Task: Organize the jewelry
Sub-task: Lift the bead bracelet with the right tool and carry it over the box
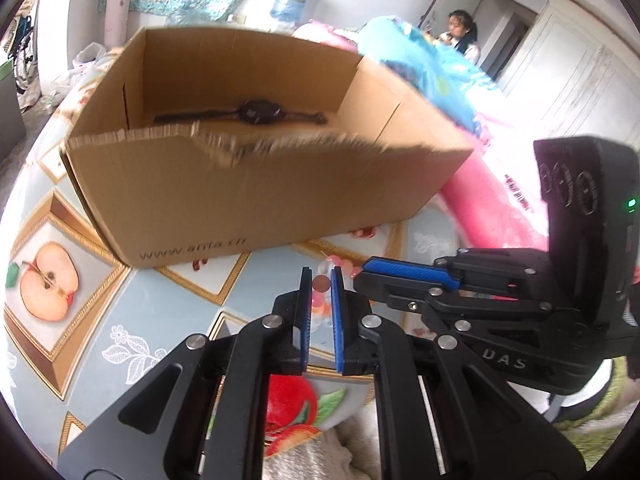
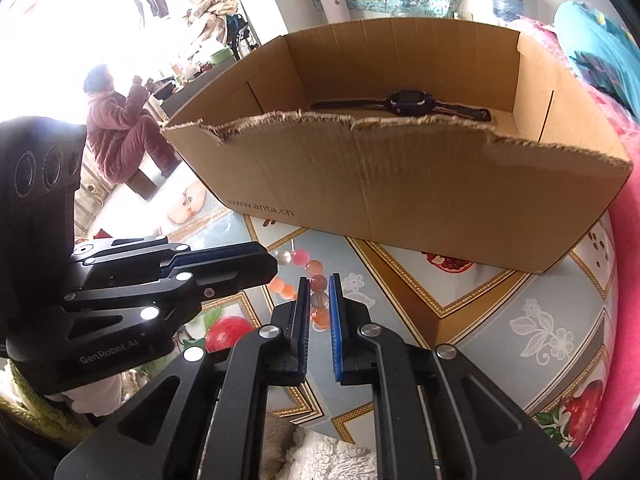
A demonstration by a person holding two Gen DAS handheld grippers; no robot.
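Note:
A bracelet of pink, orange and clear beads [image 2: 301, 258] hangs just above the fruit-patterned tablecloth, in front of an open cardboard box [image 2: 400, 192]. My right gripper [image 2: 319, 285] is shut on the bracelet, with beads pinched between its blue pads. My left gripper [image 1: 321, 280] is shut on a reddish bead [image 1: 321, 283] of the same bracelet. The two grippers meet almost tip to tip: the right gripper [image 1: 363, 273] comes in from the right, the left gripper [image 2: 273, 261] from the left. A black wristwatch [image 2: 408, 102] lies flat on the floor of the box [image 1: 240, 200].
The box's near wall has a torn, ragged top edge [image 2: 360, 120]. A pink blanket [image 2: 624, 240] borders the table on the right. A person [image 2: 120, 120] sits far behind on the left. White fluffy cloth [image 2: 332, 456] lies under the grippers.

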